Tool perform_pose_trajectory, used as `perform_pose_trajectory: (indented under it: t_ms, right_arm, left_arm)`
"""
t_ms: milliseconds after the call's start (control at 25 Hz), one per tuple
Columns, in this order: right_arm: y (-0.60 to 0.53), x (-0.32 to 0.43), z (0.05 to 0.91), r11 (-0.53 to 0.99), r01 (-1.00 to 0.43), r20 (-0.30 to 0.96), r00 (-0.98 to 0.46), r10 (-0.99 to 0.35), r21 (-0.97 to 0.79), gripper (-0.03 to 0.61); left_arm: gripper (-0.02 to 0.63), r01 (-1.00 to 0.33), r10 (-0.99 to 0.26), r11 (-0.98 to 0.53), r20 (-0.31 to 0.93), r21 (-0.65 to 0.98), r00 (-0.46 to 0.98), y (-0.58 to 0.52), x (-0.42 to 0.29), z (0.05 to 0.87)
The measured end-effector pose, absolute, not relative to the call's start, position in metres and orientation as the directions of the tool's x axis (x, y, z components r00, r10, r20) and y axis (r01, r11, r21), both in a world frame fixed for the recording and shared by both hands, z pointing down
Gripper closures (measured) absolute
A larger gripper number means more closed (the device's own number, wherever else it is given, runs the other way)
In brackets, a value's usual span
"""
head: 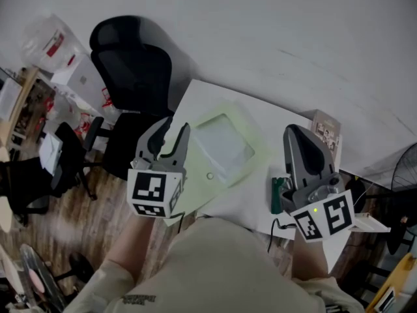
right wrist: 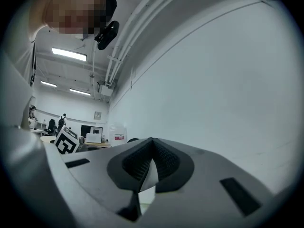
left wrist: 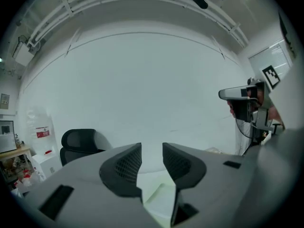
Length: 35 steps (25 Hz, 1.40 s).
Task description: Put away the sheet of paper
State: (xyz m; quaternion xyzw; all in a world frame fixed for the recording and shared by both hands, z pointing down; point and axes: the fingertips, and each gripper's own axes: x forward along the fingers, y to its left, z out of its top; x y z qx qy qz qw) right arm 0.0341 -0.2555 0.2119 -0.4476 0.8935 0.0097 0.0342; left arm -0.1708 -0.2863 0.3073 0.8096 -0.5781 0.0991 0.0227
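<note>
Pale-green folder (head: pixel 225 150) is lying flat, so the left gripper (head: pixel 177 126), jaws parted and empty, and right gripper (head: pixel 291 130), clamped on nothing, are wisely hovering clear.

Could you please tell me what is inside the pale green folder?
The pale green folder shows something whitish through its clear window, probably paper. Its opaque border hides the rest, and the left tool covers its left edge.

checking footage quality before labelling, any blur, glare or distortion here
Head view: evenly lit, slightly soft, the pale green plastic folder looks washed out. Left gripper view: strong fisheye, lines on the white wall bow, the grey left gripper looms large. Right gripper view: same fisheye, bright ceiling strip lights glare.
</note>
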Motion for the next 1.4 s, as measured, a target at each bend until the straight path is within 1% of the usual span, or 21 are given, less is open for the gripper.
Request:
perform_pose_trajectory:
  t_ms: [200, 240, 360, 520, 760, 1120, 1400]
  right_arm:
    - [-0.247, 0.029, 0.2, 0.611, -0.791, -0.088, -0.609, -0.788, 0.001, 0.555]
    - [-0.246, 0.029, 0.199, 0.614, -0.79, -0.089, -0.611, -0.786, 0.001, 0.555]
    - [-0.239, 0.026, 0.199, 0.627, -0.779, -0.077, -0.626, -0.776, 0.009, 0.555]
    - [-0.227, 0.023, 0.199, 0.641, -0.767, -0.059, -0.642, -0.764, 0.031, 0.555]
    - [-0.214, 0.012, 0.209, 0.664, -0.747, -0.025, -0.664, -0.747, 0.012, 0.555]
    - [-0.211, 0.002, 0.244, 0.669, -0.743, 0.065, -0.668, -0.741, -0.021, 0.555]
    - [-0.212, -0.008, 0.254, 0.684, -0.729, 0.087, -0.683, -0.725, -0.025, 0.555]
  left_arm:
    - [0.541, -0.945, -0.945, -0.318, 0.102, -0.074, 0.31, -0.275, -0.179, 0.274]
    - [0.566, -0.946, -0.947, -0.314, 0.091, -0.082, 0.307, -0.273, -0.18, 0.269]
    - [0.58, -0.946, -0.953, -0.301, 0.06, -0.121, 0.296, -0.266, -0.184, 0.257]
    - [0.589, -0.943, -0.952, -0.307, 0.044, -0.13, 0.304, -0.252, -0.19, 0.249]
    - [0.594, -0.932, -0.938, -0.347, 0.036, -0.101, 0.345, -0.233, -0.195, 0.249]
    - [0.594, -0.941, -0.935, -0.335, 0.136, -0.041, 0.327, -0.209, -0.204, 0.295]
    - [0.594, -0.943, -0.936, -0.33, 0.147, -0.045, 0.32, -0.203, -0.209, 0.3]
